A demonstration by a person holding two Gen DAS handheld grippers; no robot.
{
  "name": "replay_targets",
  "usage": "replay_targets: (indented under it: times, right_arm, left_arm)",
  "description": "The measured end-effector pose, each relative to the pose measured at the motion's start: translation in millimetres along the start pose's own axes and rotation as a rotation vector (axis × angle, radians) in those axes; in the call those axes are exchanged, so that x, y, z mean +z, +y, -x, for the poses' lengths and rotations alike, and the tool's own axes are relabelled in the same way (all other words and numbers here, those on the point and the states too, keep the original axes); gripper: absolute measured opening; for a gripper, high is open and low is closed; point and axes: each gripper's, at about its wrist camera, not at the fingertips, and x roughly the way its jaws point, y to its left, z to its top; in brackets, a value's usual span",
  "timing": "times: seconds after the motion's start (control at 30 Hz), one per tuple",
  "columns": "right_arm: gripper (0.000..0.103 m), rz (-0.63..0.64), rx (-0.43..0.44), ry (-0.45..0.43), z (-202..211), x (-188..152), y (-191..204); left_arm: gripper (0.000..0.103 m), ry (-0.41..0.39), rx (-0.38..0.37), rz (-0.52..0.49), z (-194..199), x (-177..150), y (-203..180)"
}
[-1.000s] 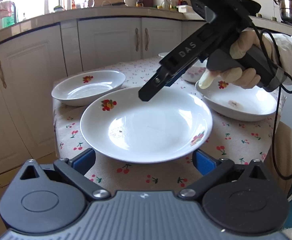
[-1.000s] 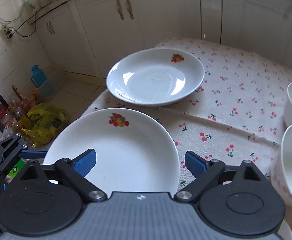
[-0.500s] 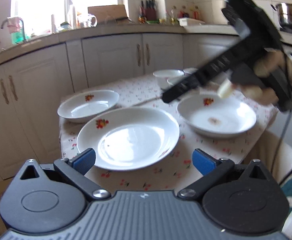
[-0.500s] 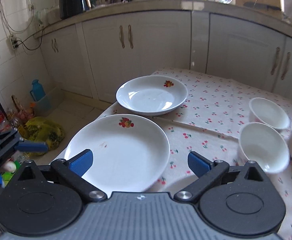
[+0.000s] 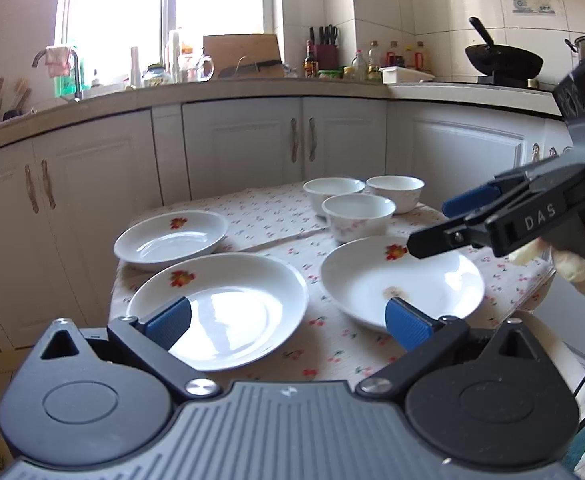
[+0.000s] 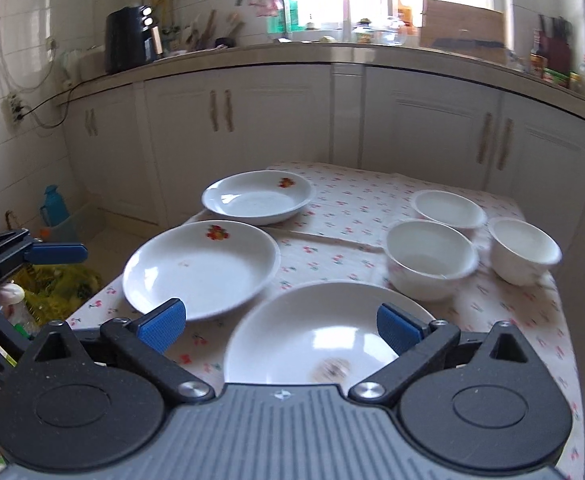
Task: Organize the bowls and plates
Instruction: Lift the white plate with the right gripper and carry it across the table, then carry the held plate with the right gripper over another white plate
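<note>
While both grippers hover, left gripper point(image 5: 288, 322) jaws wide, empty. Right gripper point(image 6: 280, 324) likewise, above stained plate point(image 6: 292, 340); three bowls point(image 6: 432, 256) beyond.

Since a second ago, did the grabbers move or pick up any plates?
Both pulled back and up from the table. The right gripper left its spot over the middle plate and now hangs above the stained plate. The left gripper retreated too. Nothing was grabbed; jaws stay open. Plates and bowls stayed put.
</note>
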Motion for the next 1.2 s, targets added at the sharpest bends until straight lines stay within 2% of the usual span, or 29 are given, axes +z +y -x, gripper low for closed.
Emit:
replay_targets:
  times: [0.13, 0.37, 0.77, 1.2]
  right_arm:
    - [0.103, -0.036, -0.051, -0.001, 13, -15, -17]
    - [0.103, -0.071, -0.108, 0.041, 17, -35, -41]
    - [0.103, -0.145, -0.099, 0.114, -5, -44, -67]
    - [0.103, -0.167, -0.084, 0.185, -34, -39, -79]
  left_arm:
    - [0.102, 0.019, 0.000, -0.006, -8, 2, -16]
    - [0.102, 0.055, -0.061, -0.027, -30, -2, -40]
    - [0.102, 0.184, -0.175, -0.041, -77, -26, -53]
    - [0.102, 0.206, -0.228, -0.024, -113, -28, -57]
